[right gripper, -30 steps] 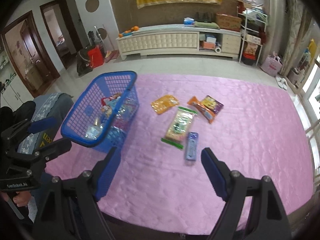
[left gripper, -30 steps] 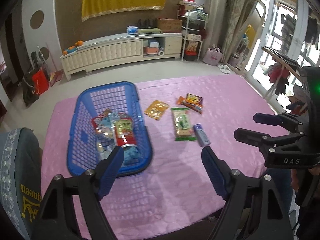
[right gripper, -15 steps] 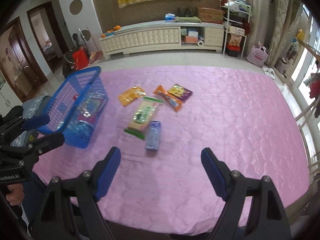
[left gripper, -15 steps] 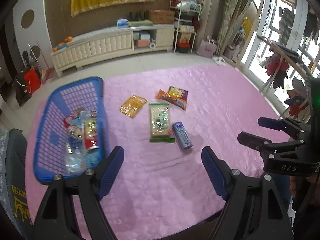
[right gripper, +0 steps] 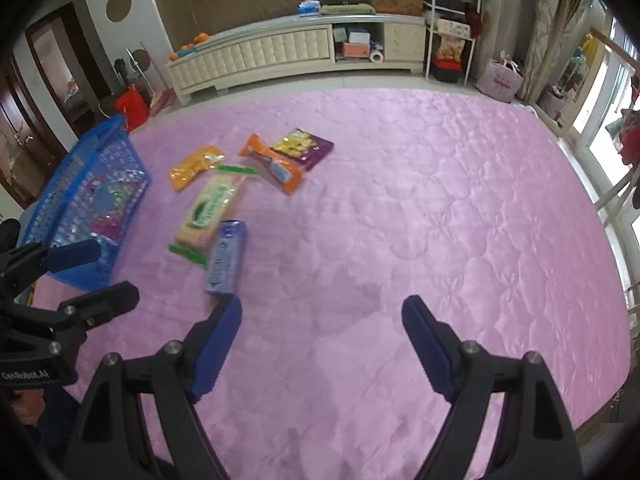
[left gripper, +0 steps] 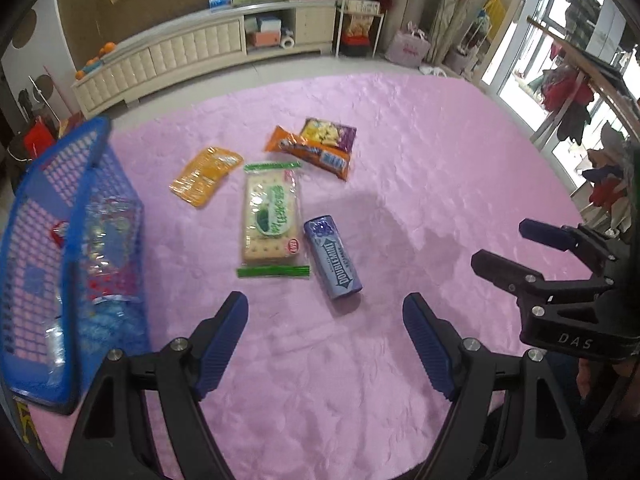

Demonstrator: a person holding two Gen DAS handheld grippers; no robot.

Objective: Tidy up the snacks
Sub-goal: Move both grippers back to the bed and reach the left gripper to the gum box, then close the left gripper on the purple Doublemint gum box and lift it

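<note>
Several snacks lie on the pink quilted cover [left gripper: 420, 168] [right gripper: 420, 208]: a blue Doublemint pack [left gripper: 333, 258] [right gripper: 225, 258], a green-trimmed cracker packet [left gripper: 271, 218] [right gripper: 210, 210], a yellow-orange pouch [left gripper: 205, 175] [right gripper: 195, 167], an orange bar wrapper [left gripper: 310, 152] [right gripper: 274, 168] and a purple-yellow packet [left gripper: 330, 134] [right gripper: 303, 146]. A blue basket [left gripper: 22, 240] [right gripper: 86, 156] holding several snacks stands at the left. My left gripper [left gripper: 325, 306] hangs open just short of the Doublemint pack. My right gripper [right gripper: 322, 308] is open too, empty, right of that pack.
A long cream cabinet [right gripper: 280, 54] runs along the far wall, with a shelf rack [right gripper: 452, 20] and bags on the floor beyond the cover's far edge. Windows and hanging clothes [left gripper: 568, 88] are at the right. The cover's right half holds no objects.
Both grippers have sunk toward the cover and shifted right. The basket has slid to the left edge of both views, and the loose snacks now lie nearer the fingers. The jaws keep the same width.
</note>
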